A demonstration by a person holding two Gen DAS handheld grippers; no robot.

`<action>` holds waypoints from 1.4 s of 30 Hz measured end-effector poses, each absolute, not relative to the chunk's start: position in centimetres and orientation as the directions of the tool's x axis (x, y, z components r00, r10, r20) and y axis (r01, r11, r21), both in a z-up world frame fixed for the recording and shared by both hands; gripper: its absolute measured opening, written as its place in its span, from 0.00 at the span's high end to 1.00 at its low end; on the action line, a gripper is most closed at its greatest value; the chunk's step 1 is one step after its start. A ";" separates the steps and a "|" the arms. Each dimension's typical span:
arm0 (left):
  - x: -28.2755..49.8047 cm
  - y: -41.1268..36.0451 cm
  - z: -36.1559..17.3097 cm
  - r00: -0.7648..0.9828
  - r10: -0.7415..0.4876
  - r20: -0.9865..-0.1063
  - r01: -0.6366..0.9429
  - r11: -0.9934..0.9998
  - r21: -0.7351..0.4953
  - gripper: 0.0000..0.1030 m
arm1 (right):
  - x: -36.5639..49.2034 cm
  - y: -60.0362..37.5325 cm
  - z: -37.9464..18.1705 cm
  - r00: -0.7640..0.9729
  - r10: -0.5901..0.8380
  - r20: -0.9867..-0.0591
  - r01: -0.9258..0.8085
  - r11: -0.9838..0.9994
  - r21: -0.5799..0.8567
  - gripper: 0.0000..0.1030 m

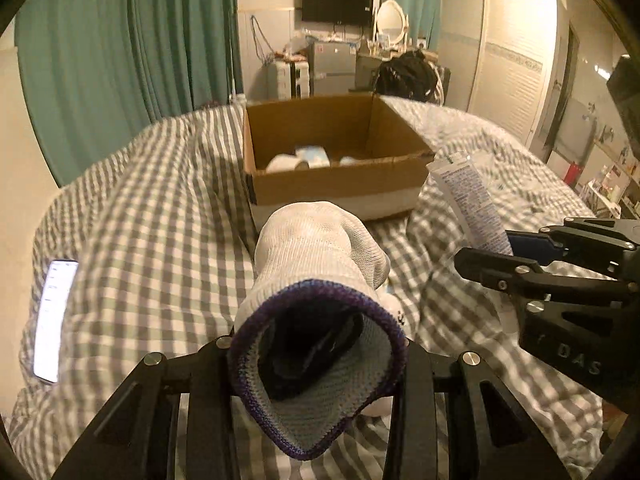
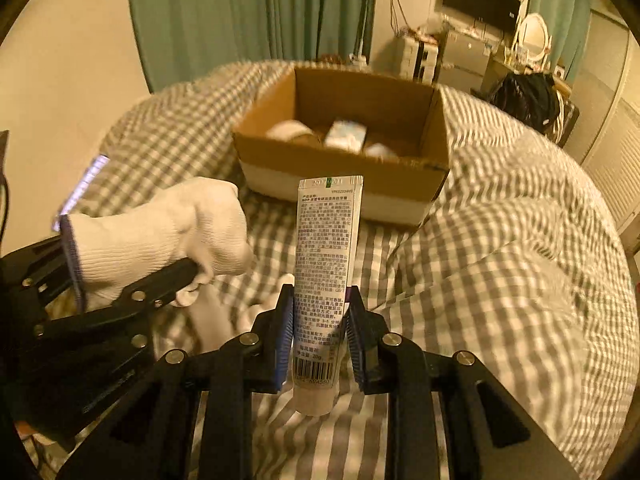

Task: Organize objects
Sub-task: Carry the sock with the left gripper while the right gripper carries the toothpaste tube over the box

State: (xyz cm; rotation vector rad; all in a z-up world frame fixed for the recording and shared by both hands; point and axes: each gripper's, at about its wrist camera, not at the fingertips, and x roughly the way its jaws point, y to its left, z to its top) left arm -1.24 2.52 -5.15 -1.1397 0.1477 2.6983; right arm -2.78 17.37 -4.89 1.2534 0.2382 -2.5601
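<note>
A white knit glove (image 1: 316, 264) with a purple-edged cuff stands bunched in the lower middle of the left wrist view, its open cuff facing the camera. A white tube (image 2: 326, 272) printed with small text and a barcode stands upright at the centre of the right wrist view, cap end down. Behind both, an open cardboard box (image 1: 340, 188) sits on the checked bed, holding blurred white items.

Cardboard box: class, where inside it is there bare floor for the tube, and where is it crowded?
The cardboard box shows bare floor along its far wall and right corner. The near middle is crowded by a tape roll, small packet and white item. The right claw holds the tube; the left claw holds a glove.
</note>
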 end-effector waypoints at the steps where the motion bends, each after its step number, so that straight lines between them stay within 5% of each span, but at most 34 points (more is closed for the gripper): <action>1: -0.9 2.4 -4.6 -0.687 0.154 -0.711 -0.230 -0.973 0.012 0.64 | -2.3 17.4 -4.0 -0.594 -0.180 -0.784 0.323 -0.946 -0.027 0.77; 23: -4.4 2.7 7.5 -0.838 0.172 -0.517 -0.218 -0.975 0.029 0.64 | -1.7 16.8 8.0 -0.755 -0.252 -0.605 0.358 -0.932 -0.058 0.77; 34: -15.6 4.2 6.4 -0.827 0.150 -0.542 -0.205 -0.978 0.042 0.64 | -12.9 17.4 9.7 -0.762 -0.240 -0.601 0.341 -0.938 -0.058 0.77; 42: -23.4 5.4 2.0 -0.783 0.134 -0.608 -0.202 -0.979 0.043 0.64 | -21.9 17.5 4.8 -0.717 -0.222 -0.661 0.331 -0.943 -0.043 0.77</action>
